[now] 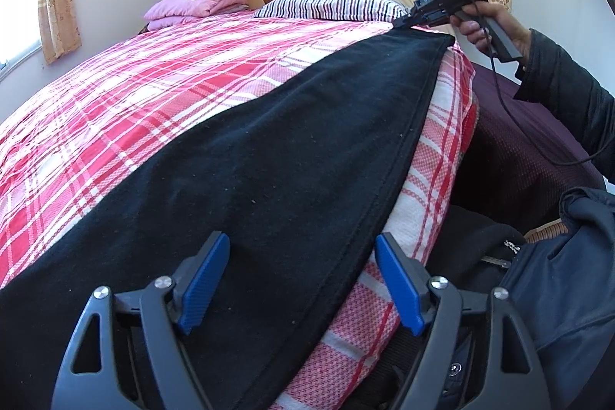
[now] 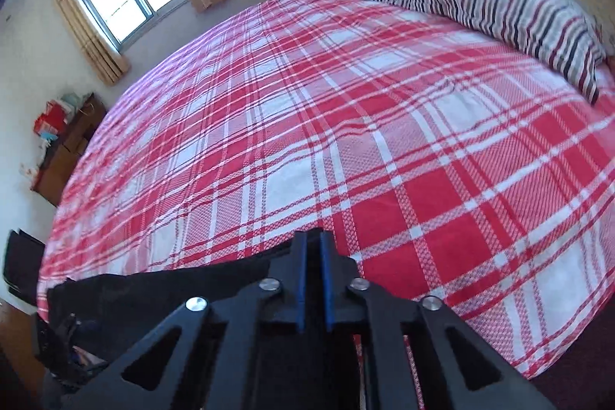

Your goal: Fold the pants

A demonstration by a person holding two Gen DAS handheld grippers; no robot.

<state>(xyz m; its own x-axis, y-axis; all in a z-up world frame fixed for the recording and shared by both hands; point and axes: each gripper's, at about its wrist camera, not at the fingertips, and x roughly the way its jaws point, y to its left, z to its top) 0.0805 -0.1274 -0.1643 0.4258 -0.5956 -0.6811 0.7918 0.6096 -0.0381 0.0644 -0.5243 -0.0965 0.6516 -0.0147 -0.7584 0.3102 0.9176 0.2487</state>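
The bed (image 1: 153, 95) with its red and white checked sheet carries everything. The black pants (image 1: 269, 148) lie along its near side edge, stretched in a long flat strip from the corner beside the striped pillow (image 1: 330, 6) down to the near corner, where they pass under the left gripper (image 1: 303, 275).

I judge the pants to be soft, light and limp. They will sag and crease wherever they are not supported, so they should be taken at the corners or the hems, and both ends lifted together. The cloth looks thick and a little fuzzy, with small pale lint on it, so I think it is not slippery. One sewn seam runs along the edge nearest the bed side.

The right gripper (image 1: 403, 20) is at the far end of the strip, clenched on the pants corner; its own camera shows the blue pads pressed together with dark cloth between them. The left gripper is released, its jaws wide apart above the cloth.
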